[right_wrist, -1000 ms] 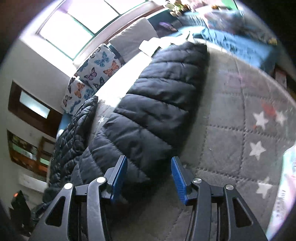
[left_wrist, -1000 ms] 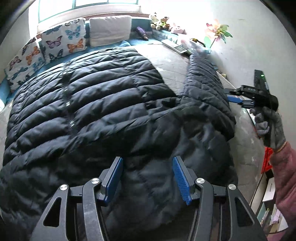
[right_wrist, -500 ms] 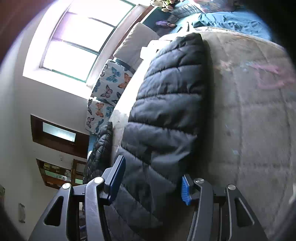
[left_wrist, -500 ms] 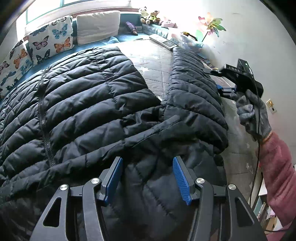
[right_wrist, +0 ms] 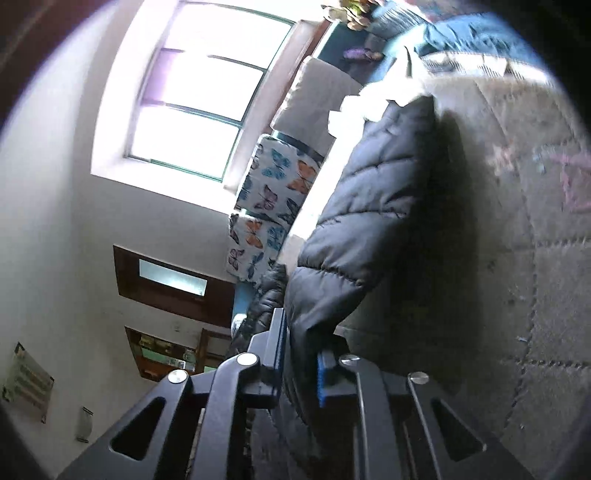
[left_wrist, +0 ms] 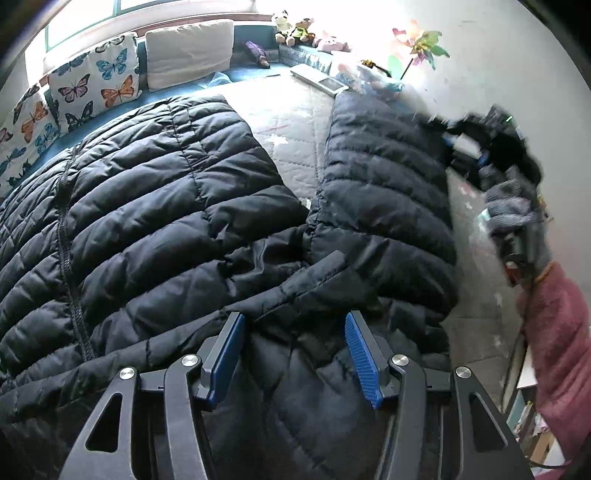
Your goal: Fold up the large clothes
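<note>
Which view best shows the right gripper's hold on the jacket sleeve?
The right wrist view: the right gripper has its jaws shut on the sleeve. The left wrist view shows it only blurred at the sleeve's edge.

Two white pillows with colourful butterflies (left_wrist: 92, 88) lean by a plain cream pillow (left_wrist: 188, 53) under the bright window (right_wrist: 199, 107). Small stuffed toys (left_wrist: 293, 31) sit nearby. A bright paper pinwheel (left_wrist: 424, 46) stands by the white wall (left_wrist: 498, 66).
</note>
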A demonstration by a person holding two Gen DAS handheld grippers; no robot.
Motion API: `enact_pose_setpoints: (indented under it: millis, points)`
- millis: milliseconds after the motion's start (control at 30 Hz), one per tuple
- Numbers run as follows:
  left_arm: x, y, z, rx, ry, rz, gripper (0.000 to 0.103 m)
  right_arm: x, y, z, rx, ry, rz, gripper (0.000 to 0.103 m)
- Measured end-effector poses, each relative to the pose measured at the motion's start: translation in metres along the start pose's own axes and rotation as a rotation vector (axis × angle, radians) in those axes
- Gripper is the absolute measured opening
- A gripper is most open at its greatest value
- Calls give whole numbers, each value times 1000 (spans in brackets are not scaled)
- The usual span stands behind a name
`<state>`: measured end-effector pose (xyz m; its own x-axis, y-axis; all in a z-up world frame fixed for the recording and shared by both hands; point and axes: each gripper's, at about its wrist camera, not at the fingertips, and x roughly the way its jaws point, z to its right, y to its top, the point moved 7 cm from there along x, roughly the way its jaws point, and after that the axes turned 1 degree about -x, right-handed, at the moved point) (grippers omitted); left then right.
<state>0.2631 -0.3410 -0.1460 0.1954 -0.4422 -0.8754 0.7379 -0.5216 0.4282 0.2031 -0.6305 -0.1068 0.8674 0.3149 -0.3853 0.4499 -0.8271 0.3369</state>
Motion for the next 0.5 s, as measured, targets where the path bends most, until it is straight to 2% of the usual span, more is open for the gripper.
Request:
enact_pose_setpoints:
  millis: [100,200,300,400,500]
  points:
    - [8,0,-2,-18,4,-10,59,-5,-1,-29,-54,14,20,15]
    - [-5,-1,-3,-33,-17,15,59,-12,-6,-69,-145,27,36,15]
    - [-35,-6,-11,-57,-32,63,59,-17,-19,-119,-258,35,39,15]
    - [-77,-17,-25,-78,-9,151,59,-20,-44,-173,-382,61,27,15]
    - [-126,-38,-50,-127,24,246,59,-14,-84,-228,-535,80,-11,15]
